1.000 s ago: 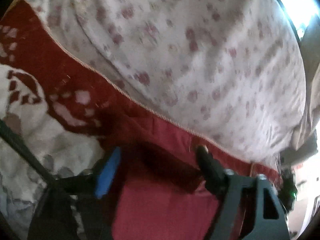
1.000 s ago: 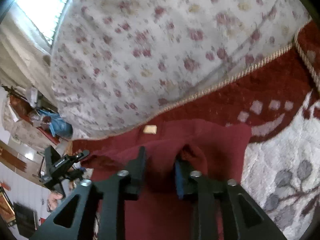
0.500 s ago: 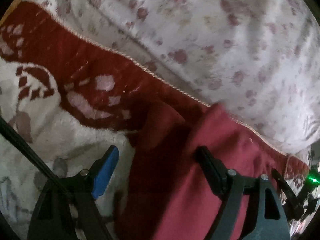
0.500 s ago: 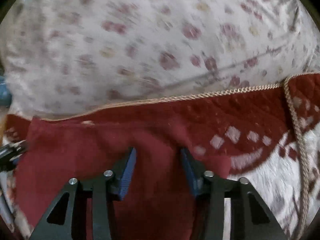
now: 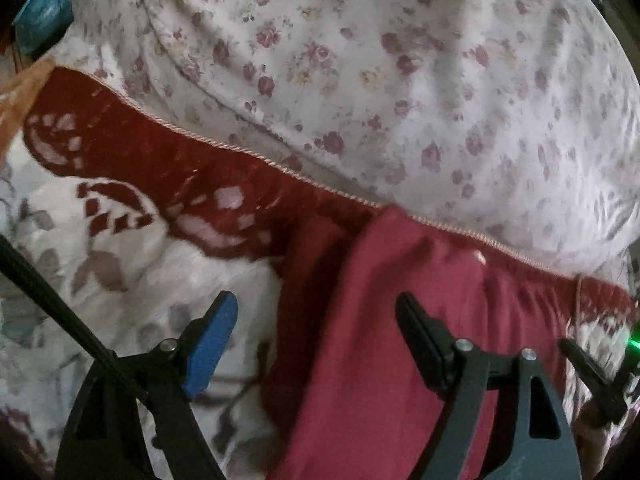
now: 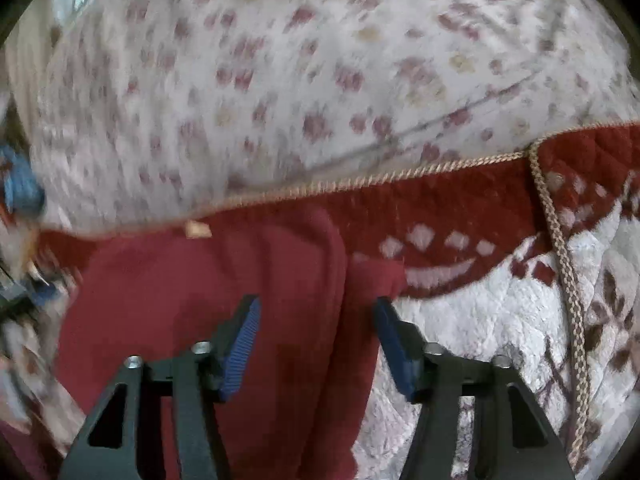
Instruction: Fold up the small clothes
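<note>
Hovering left gripper (image 5: 316, 328), fingers spread wide, nothing between them, over left edge of dark red garment (image 5: 400, 340). Garment lies flat on red-and-white quilt (image 5: 132, 248), near its corded border, floral sheet (image 5: 400, 80) beyond. Right gripper (image 6: 318, 332) likewise wide apart, empty, above garment's right edge.
</note>
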The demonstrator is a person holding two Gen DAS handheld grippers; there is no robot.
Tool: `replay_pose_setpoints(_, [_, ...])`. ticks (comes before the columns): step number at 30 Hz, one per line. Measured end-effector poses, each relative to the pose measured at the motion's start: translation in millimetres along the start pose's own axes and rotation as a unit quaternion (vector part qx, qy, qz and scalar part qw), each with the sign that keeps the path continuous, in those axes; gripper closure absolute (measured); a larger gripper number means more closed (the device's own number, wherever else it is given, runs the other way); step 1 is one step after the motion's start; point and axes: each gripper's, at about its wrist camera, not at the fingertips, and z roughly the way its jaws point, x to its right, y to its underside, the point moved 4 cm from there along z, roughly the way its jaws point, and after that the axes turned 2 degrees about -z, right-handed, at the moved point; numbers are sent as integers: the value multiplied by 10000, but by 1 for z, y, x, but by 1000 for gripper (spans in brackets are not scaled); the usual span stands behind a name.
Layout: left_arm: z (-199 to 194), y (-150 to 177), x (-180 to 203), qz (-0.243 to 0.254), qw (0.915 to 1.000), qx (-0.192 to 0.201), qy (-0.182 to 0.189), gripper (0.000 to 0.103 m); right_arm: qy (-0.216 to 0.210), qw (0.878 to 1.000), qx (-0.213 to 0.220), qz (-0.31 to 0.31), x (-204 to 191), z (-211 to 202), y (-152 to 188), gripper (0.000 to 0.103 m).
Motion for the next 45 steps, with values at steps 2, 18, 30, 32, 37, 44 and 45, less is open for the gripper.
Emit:
replay_pose_setpoints(2, [-12,12,0,166,9998,-84,-24,23,390,9989,-113,-239,0,10,5,79])
replay_pose_setpoints(18, [13,59,-24,526,9976,-235,-384,15,-1448,9813,47,-1270,-206,32,-24,41])
replay_pose_setpoints(30, [26,59,-33,427,9984,-301,-237,11,-1110,9806,-404,-1563,-284,137,-52,48])
replay_pose_setpoints(32, [27,60,-34,420,9983,-319,-243,10,-1129,9812,-392,-1514,-283,136,-53,47])
replay_pose_setpoints(37, [27,60,-34,427,9982,-326,-262,10,-1394,9824,-53,-1240,-269,97,-59,46])
replay_pose_setpoints(44, [24,60,-36,392,9985,-305,-221,10,-1305,9849,-94,-1135,-229,59,-32,43])
replay_pose_setpoints(45, [22,60,-36,397,9986,-287,-193,10,-1287,9853,-125,-1120,-220,55,-26,43])
